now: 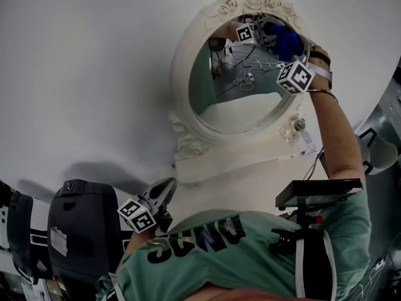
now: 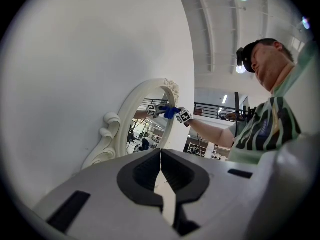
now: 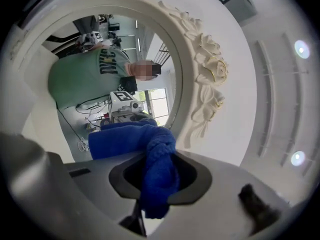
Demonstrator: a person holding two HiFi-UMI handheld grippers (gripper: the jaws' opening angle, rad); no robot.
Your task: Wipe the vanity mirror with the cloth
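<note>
Because the right claw (image 3: 156, 183) grips only a fold of cloth (image 1: 287, 42) at the mirror (image 1: 183, 74), upper right of frame, hard strokes may pull it free. The left claw (image 2: 161, 179), closed and empty, steadies nothing.

Dark block lettering (image 1: 194, 240) across the chest of the green T-shirt (image 1: 263, 262), upside down in the head view and reversed in the glass of the vanity mirror (image 3: 192, 44) in the right gripper view, too creased and distorted to read with certainty. Black-and-white square patterns only, no letters or numbers, on the marker cube (image 1: 136, 215) of the left hand-held gripper (image 1: 164, 188) and the marker cube (image 1: 295, 77) of the right hand-held gripper (image 1: 287, 47). Nothing else legible.
</note>
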